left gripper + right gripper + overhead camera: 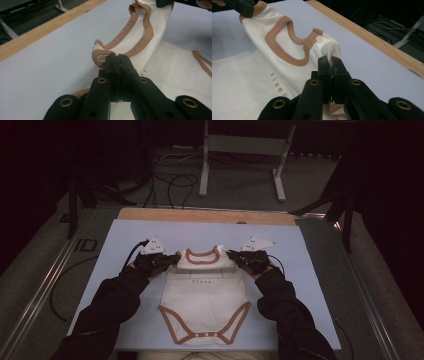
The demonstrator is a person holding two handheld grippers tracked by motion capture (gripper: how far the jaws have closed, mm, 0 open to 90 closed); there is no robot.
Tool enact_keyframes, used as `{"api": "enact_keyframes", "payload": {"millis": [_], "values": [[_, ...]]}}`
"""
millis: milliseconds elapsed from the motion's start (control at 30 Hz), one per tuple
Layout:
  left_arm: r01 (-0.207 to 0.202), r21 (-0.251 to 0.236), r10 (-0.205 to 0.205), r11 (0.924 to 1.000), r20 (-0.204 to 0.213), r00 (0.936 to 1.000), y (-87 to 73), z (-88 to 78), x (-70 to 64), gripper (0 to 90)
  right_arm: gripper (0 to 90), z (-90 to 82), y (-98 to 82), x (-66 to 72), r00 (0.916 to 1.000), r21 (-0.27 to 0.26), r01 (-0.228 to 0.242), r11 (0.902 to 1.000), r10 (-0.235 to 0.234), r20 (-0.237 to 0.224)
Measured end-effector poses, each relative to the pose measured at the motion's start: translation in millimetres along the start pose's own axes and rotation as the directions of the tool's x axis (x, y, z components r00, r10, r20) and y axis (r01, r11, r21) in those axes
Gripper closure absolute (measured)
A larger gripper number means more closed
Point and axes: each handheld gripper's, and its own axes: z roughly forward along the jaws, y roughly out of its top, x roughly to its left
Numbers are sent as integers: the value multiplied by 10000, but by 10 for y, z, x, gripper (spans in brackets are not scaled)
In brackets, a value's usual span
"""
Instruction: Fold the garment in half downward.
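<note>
**Both grippers pinch the bodysuit's shoulders**

A cream cotton baby bodysuit with tan-brown trim (pixel 206 295) lies on the pale blue table mat (pixel 310 285), its snap crotch near the mat's near edge. The left gripper (pixel 175 258) is clamped on the left shoulder trim and the right gripper (pixel 231 253) on the right shoulder, holding the neckline raised toward the wooden far edge (pixel 200 216)
</note>
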Motion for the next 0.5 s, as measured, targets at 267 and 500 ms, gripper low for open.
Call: {"api": "enact_keyframes", "payload": {"millis": [267,500], "values": [[91,-44,-91,9999,123,9999,-121,-49,-131,890,878,-94,-118,146,9997,45,53,10000,-52,-258],[160,-44,-158,9999,303,9994,-234,-112,-268,890,879,-226,-244,263,9985,-15,-94,10000,93,-532]]}}
